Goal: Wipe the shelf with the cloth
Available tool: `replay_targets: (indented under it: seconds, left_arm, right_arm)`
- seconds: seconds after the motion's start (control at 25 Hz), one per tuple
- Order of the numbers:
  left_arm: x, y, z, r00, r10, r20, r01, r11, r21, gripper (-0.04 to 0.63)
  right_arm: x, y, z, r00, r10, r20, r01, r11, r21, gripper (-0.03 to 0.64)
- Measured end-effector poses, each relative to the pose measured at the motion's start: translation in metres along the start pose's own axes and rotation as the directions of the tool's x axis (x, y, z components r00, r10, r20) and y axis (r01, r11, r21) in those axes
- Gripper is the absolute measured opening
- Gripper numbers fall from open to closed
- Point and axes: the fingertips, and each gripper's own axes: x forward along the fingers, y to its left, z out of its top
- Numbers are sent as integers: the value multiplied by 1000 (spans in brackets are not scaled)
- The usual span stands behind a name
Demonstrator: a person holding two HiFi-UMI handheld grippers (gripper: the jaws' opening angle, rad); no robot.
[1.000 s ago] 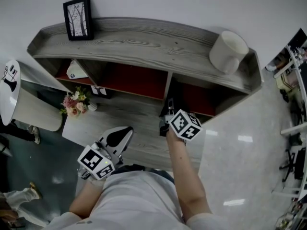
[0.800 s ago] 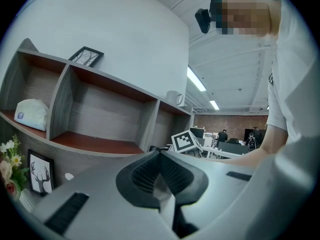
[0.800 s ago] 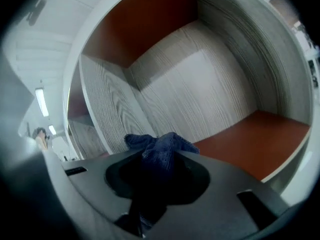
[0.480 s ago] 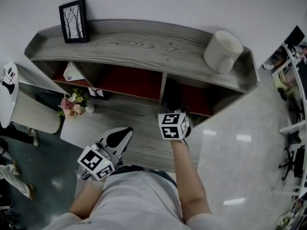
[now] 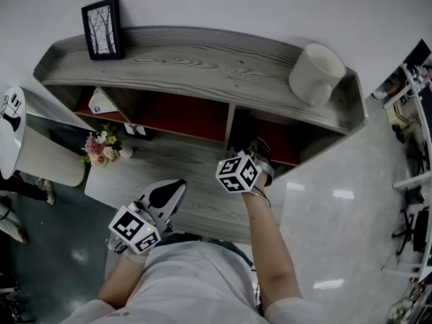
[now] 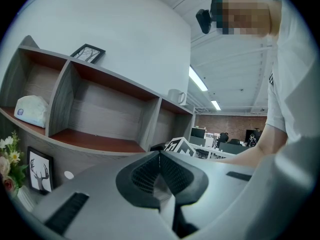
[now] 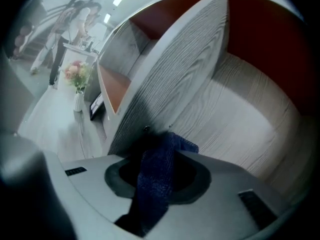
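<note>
Here the right gripper [image 7: 161,156] jaws pinch the cloth [image 7: 154,184] between them; left gripper [image 6: 160,159] jaws meet empty.

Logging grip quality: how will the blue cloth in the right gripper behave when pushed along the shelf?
Probably floppy: the cloth hangs in folds from the shut right gripper. Likely light, and its coarse weave may drag on the grained shelf.

The person wears a white short-sleeved shirt [image 5: 182,275] — the left gripper [image 6: 160,156] and right gripper [image 7: 166,143] are grey, black-padded, each bearing a black-and-white marker cube [image 5: 135,229].
</note>
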Motion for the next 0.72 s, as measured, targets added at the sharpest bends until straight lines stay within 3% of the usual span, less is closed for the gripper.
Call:
replay_targets:
  seconds: [0.2, 0.72]
  left_arm:
    - [4, 0, 0, 1000, -8, 0, 8, 1000, -1, 15]
    - [27, -15, -3, 998, -66, -11, 66, 998, -9, 15]
  right_arm:
    - [-1, -2, -3, 998, -8, 59, 2, 995, 102, 95]
    - [-3, -6, -7, 996, 37, 82, -47, 991, 129, 97]
